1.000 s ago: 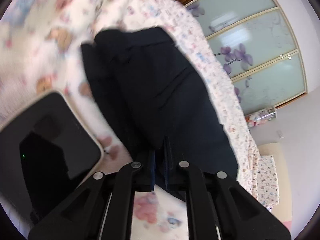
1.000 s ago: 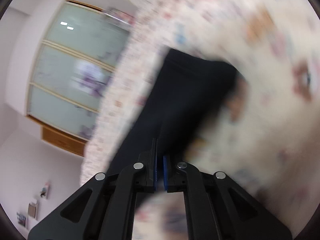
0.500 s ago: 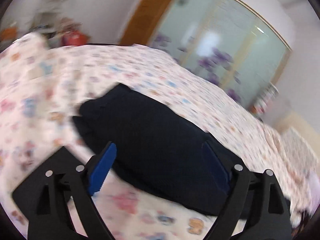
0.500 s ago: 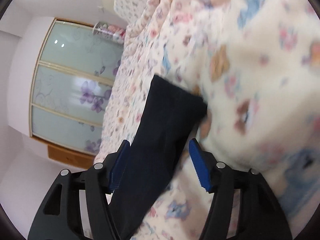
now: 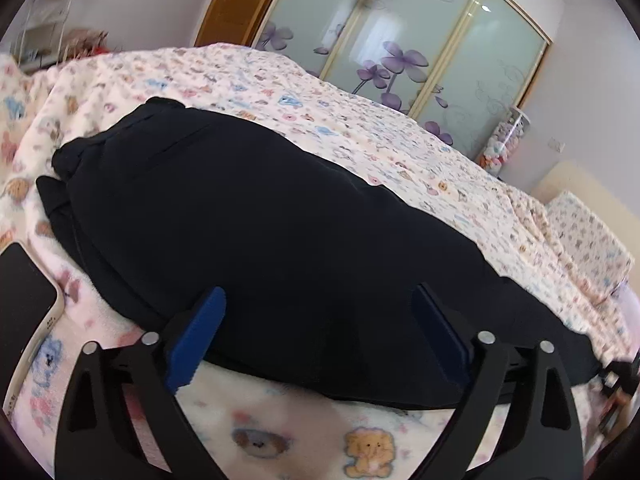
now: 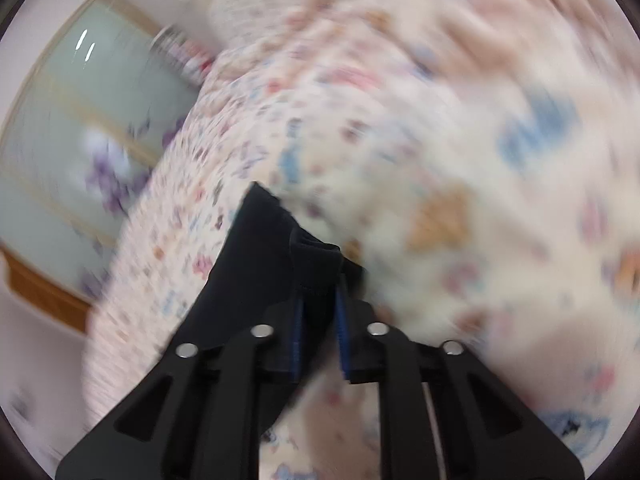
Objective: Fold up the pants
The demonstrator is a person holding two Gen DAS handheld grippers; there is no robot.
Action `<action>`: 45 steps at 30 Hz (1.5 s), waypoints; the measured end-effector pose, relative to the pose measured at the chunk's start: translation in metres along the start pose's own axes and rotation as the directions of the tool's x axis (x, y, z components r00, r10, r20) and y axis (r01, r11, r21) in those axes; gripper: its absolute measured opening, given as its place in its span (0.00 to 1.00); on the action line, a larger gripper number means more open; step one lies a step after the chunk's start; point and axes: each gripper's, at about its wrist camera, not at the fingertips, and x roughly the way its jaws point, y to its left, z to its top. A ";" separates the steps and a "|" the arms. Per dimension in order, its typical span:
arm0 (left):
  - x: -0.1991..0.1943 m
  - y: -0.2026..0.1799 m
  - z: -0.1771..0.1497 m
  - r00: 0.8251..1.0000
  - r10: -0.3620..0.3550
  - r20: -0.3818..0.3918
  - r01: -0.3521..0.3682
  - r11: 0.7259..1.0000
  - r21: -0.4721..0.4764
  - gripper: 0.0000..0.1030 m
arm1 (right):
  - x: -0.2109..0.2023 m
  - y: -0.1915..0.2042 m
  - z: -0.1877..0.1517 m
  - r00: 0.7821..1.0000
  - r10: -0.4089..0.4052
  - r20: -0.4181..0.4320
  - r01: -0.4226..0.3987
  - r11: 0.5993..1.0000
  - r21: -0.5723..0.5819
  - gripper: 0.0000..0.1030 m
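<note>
Black pants (image 5: 256,216) lie flat on the bed (image 5: 360,128), on a pale blanket printed with small animals. In the left wrist view they run as one long dark band from upper left to lower right; the bunched waistband end sits at upper left, the far end trails off past the right edge.

Left gripper (image 5: 316,334): fingers spread wide, jaws have just been opening. The pants' near edge lies between the two blue pads, but neither pad presses on the cloth. Nothing held on this side.

Right gripper (image 6: 318,332): fingers have just been closing and now stand nearly together, pinching a fold of black cloth at a corner of the pants. Picture is badly blurred, so which end of the pants this is I cannot tell for certain. The cloth rises into the pads and hangs away down and to the left.

A phone (image 5: 24,304) in a pale case lies on the blanket just beside the pants, left of the left gripper.

Judgement: the right hand has its corner; the left is the free one and already straddles the near edge. The long axis crosses in front of the left fingers, so it likely needs only to drop and close on that edge before the two hands carry the fold over.
</note>
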 end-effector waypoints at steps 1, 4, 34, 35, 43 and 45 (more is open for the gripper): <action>0.001 -0.001 -0.001 1.000 0.004 0.000 -0.004 1.000 0.006 0.94 | -0.007 0.014 0.006 0.997 0.069 0.031 -0.068 0.997 -0.048 0.09; 0.001 0.001 -0.002 1.000 0.003 0.003 -0.003 1.000 0.008 0.95 | -0.033 0.041 0.021 0.961 0.231 0.151 -0.206 0.964 -0.167 0.09; 0.000 0.002 -0.007 1.000 -0.020 0.008 0.020 1.000 -0.001 0.98 | 0.033 -0.070 -0.008 0.977 0.176 -0.117 -0.133 0.942 0.309 0.51; 0.000 0.002 -0.007 1.000 -0.020 0.008 0.020 1.000 -0.001 0.98 | 0.033 -0.070 -0.008 0.976 0.188 -0.110 -0.148 0.943 0.298 0.49; 0.001 0.005 -0.008 0.999 -0.041 0.013 0.041 0.999 -0.015 0.98 | -0.006 -0.048 -0.013 0.971 0.236 0.034 -0.238 0.951 0.196 0.16; 0.001 0.006 -0.009 0.999 -0.046 0.016 0.046 0.999 -0.018 0.98 | -0.019 -0.028 -0.013 0.958 0.279 0.064 -0.286 0.948 0.143 0.15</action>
